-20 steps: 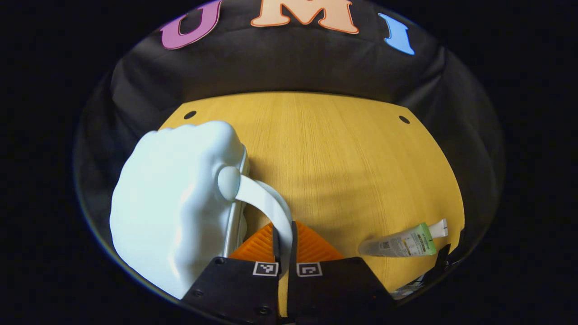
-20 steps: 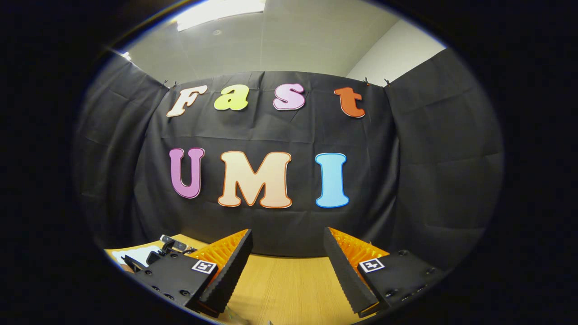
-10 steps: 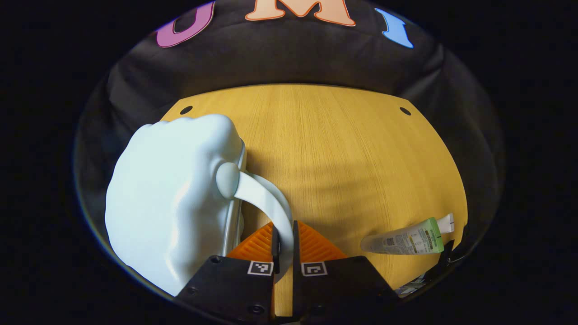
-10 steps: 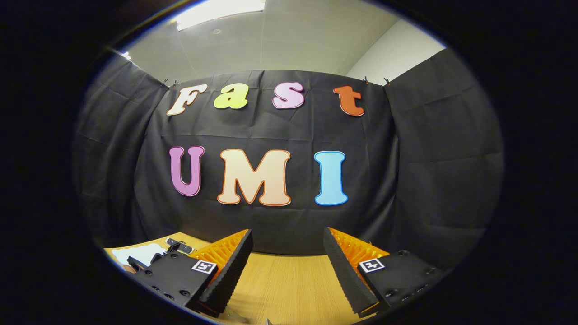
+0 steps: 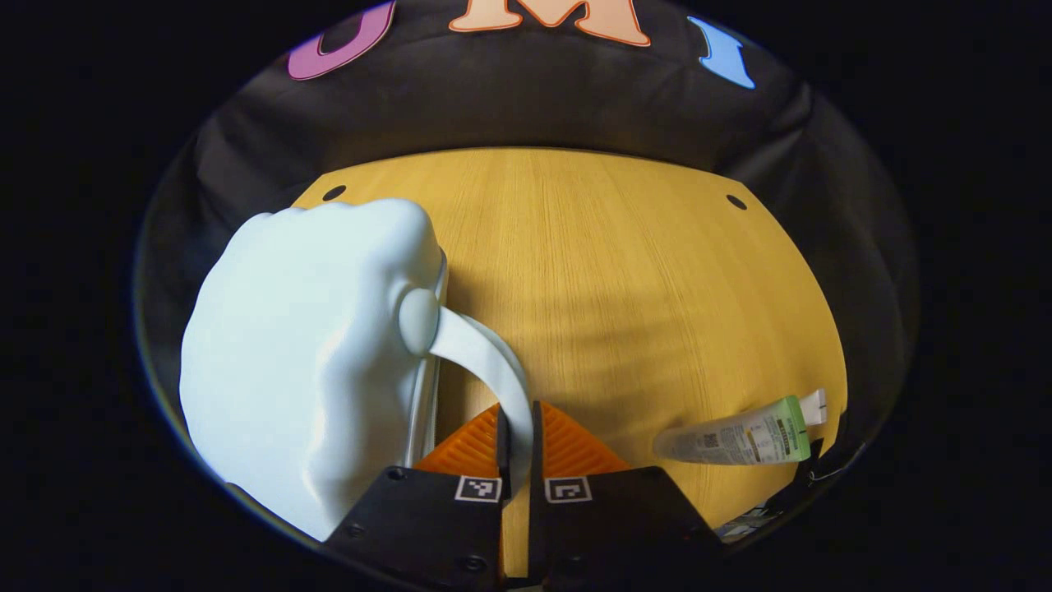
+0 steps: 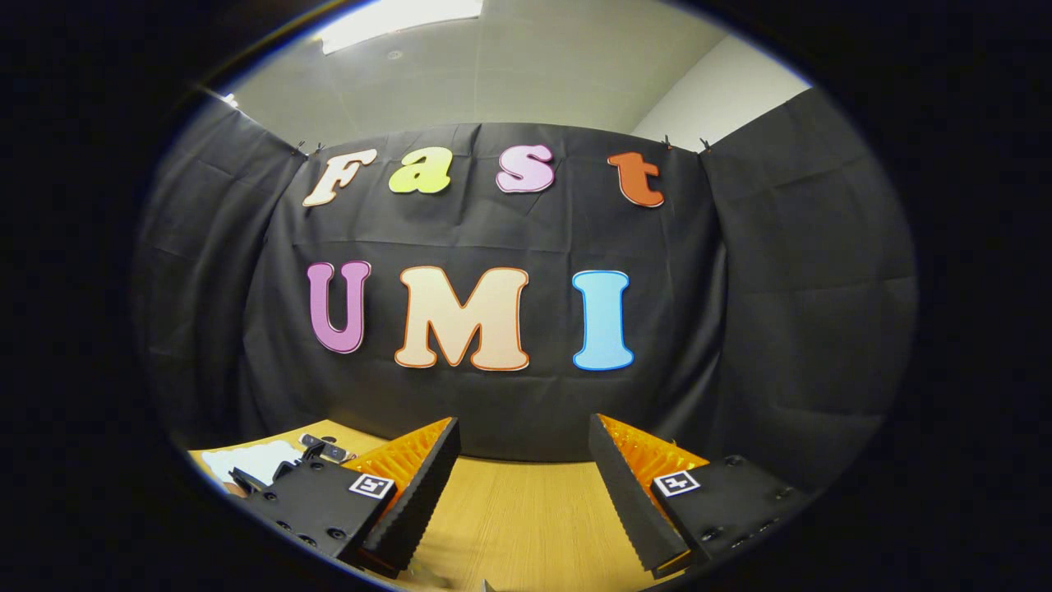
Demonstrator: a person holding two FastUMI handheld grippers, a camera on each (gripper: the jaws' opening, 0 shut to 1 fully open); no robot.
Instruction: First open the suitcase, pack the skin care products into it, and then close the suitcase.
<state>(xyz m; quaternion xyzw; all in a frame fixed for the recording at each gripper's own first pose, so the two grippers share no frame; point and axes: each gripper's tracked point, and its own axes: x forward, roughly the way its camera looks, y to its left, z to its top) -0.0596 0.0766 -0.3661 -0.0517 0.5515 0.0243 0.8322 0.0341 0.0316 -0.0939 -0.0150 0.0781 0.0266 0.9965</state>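
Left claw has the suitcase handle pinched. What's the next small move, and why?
Probably keep the left claw shut on the white handle and ease it up and away from the suitcase to swing the lid open. The shell looks closed, the tube lies on the table unpacked, and the right claw hangs open and empty.

Since a second ago, in the left gripper view, we see the pale suitcase (image 5: 304, 353) fill more of the picture and reach higher against the desk (image 5: 625, 271), and the desk's far edge sits higher too. The skin care tube (image 5: 735, 436) now lies a little further right of the left claw (image 5: 516, 436). In the right gripper view the wall has slid slightly upward above the right claw (image 6: 526, 485).
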